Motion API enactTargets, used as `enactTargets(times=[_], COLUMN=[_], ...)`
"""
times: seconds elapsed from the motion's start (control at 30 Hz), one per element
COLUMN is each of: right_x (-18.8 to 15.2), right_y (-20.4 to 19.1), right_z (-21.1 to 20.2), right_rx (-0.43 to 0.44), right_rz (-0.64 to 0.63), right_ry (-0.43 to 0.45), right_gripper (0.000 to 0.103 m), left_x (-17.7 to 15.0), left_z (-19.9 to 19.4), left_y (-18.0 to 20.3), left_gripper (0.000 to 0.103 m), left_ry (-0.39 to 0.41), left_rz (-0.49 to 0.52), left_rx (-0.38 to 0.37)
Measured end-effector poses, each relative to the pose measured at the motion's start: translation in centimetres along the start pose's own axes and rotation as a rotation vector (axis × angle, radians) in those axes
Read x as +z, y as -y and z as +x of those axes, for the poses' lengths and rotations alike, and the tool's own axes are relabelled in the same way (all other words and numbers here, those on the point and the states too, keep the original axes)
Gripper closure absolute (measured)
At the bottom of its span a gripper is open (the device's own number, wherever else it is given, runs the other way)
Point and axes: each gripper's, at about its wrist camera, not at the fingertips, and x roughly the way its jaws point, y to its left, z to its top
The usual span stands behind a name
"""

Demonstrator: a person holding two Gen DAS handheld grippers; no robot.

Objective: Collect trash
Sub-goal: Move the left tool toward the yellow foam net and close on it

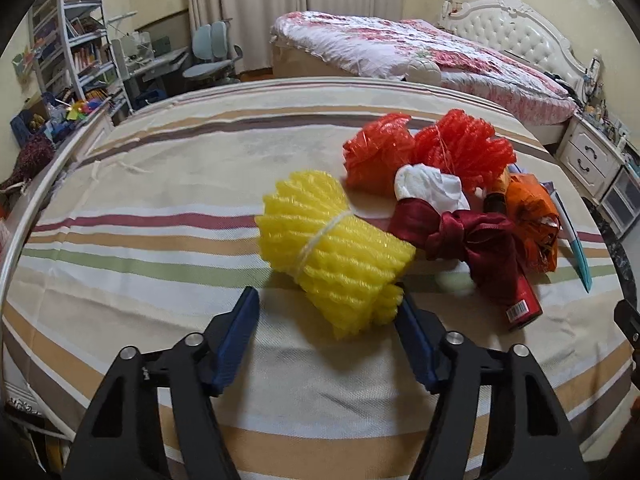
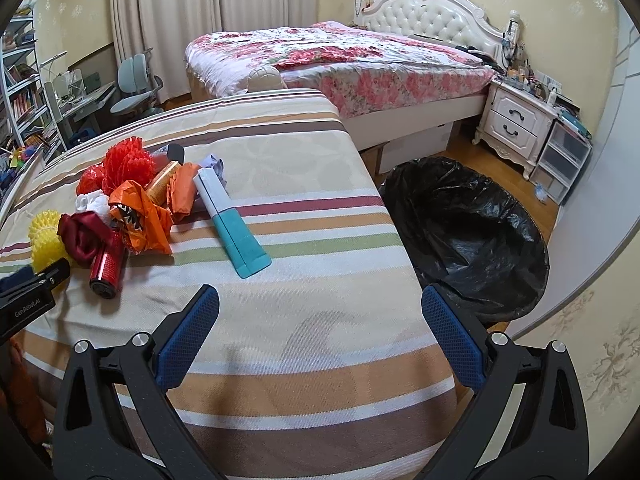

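Observation:
A yellow foam-net bundle (image 1: 336,248) tied with string lies on the striped tablecloth (image 1: 160,240). My left gripper (image 1: 327,296) straddles its near end. The right pad touches the foam, the left pad stands apart from it, so the jaws are open. Behind it lies a heap: red foam nets (image 1: 464,148), white crumpled paper (image 1: 428,184), a dark red ribbon (image 1: 468,236), a red can (image 2: 106,268), an orange bag (image 2: 144,220) and a teal-and-white box (image 2: 232,220). My right gripper (image 2: 319,292) hovers open over bare cloth, holding nothing.
A bin lined with a black bag (image 2: 468,232) stands on the floor off the table's right edge. Beyond are a flowered bed (image 2: 340,56), a white nightstand (image 2: 516,124), a desk chair (image 2: 136,84) and bookshelves (image 1: 84,48).

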Motion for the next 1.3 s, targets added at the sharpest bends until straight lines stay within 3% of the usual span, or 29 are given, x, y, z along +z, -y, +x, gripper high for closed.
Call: enactTargets(times=[0.37, 0.53, 0.57, 0.67, 0.83, 1.17, 1.3], right_x=[-0.1, 0.0, 0.0, 0.0, 0.0, 0.1, 0.1], right_y=[0.1, -0.4, -0.5, -0.6, -0.7, -1.1, -1.2], right_z=[-0.1, -0.3, -0.3, -0.2, -0.2, 0.1, 0.2], right_rx=[-0.004, -0.002, -0.002, -0.002, -0.003, 0.002, 0.002], right_rz=[-0.005, -0.019, -0.021, -0.022, -0.024, -0.027, -0.031], right_ry=[0.004, 0.002, 0.002, 0.000, 0.001, -0.008, -0.010], right_gripper=[0.004, 0.004, 0.004, 0.004, 0.004, 0.004, 0.004], left_x=[-1.6, -1.8, -1.8, -1.8, -0.9, 1.0, 0.5], left_z=[-1.5, -2.0, -2.1, -2.5, -3.1, -1.0, -0.4], left_y=[-0.8, -1.4, -1.5, -1.4, -0.6, -1.1, -0.9], left_gripper=[0.064, 0.064, 0.060, 0.028, 0.023, 0.023, 0.043], left_ry=[0.030, 0.031, 0.029, 0.033, 0.068, 0.048, 0.026], left_rz=[0.036, 0.025, 0.018, -0.001, 0.006, -0.034, -0.008], left_rx=[-0.016, -0.025, -0.028, -0.042, -0.032, 0.003, -0.003])
